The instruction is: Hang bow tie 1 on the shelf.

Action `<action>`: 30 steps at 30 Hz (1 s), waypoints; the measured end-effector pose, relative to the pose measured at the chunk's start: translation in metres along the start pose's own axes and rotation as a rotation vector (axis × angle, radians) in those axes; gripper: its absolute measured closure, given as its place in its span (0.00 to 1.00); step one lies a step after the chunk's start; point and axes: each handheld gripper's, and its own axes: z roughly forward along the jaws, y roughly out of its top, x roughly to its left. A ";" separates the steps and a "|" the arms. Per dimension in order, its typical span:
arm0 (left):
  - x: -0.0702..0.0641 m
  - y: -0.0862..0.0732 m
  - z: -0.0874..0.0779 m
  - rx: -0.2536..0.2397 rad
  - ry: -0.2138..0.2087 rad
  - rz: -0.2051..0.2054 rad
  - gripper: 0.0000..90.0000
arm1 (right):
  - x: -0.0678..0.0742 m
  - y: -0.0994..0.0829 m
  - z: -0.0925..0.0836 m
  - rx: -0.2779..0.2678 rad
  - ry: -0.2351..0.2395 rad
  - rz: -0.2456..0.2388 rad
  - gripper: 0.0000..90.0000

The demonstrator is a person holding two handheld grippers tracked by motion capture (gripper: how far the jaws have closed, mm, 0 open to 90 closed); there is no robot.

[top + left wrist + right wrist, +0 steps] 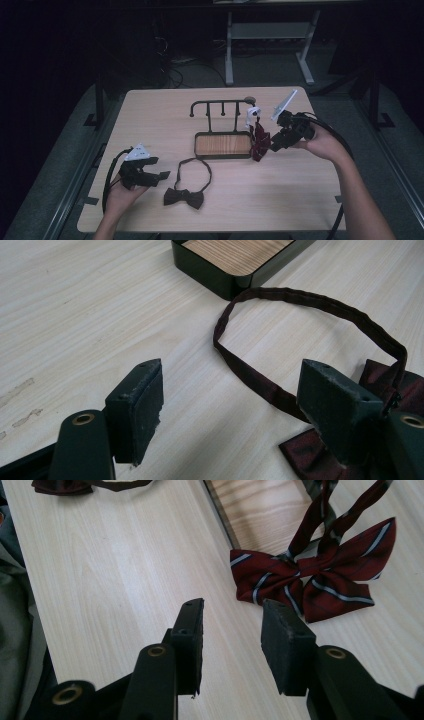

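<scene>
At the lower left of the high view the left gripper [162, 176] rests low over the table [150, 120], its jaws spread wide with nothing between them. In the left gripper view bare wood lies between the jaws, and the dark bow tie [320, 450] sits against the right-hand jaw at the lower right of that frame, its neck band looping up toward the stand's tray; whether jaw and cloth touch I cannot tell. In the high view this dark bow tie [184, 197] lies low and centre, just right of the left gripper, well inside the near table edge.

Farther up, at the right of centre, the right gripper [272, 144] stands with its jaws partly spread, gripping nothing. The striped bow tie [310, 580] lies just beyond the jaws, apart from them, its band rising out of the top of that frame. In the high view it [259, 141] hangs from the right end of the black hook stand [220, 105], beside the tray. Open table lies on both sides of the stand.
</scene>
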 end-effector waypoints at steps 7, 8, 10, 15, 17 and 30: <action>0.000 0.000 0.000 0.005 0.000 0.002 0.30 | 0.006 -0.013 0.006 -0.037 0.005 -0.001 0.64; -0.001 0.000 0.000 0.005 0.001 0.003 0.30 | 0.007 -0.016 0.008 -0.038 0.004 0.004 0.64; -0.001 0.000 0.000 0.004 0.000 0.004 0.30 | 0.008 -0.020 0.012 -0.039 0.010 0.009 0.63; -0.001 0.000 0.000 0.008 -0.001 -0.002 0.30 | 0.010 -0.031 0.020 -0.044 0.018 0.023 0.62; -0.001 0.000 0.001 0.009 0.000 0.004 0.30 | 0.012 -0.035 0.021 -0.045 0.010 0.024 0.61; -0.002 0.000 0.002 0.021 -0.003 0.008 0.30 | 0.029 -0.054 0.031 -0.064 -0.008 0.035 0.57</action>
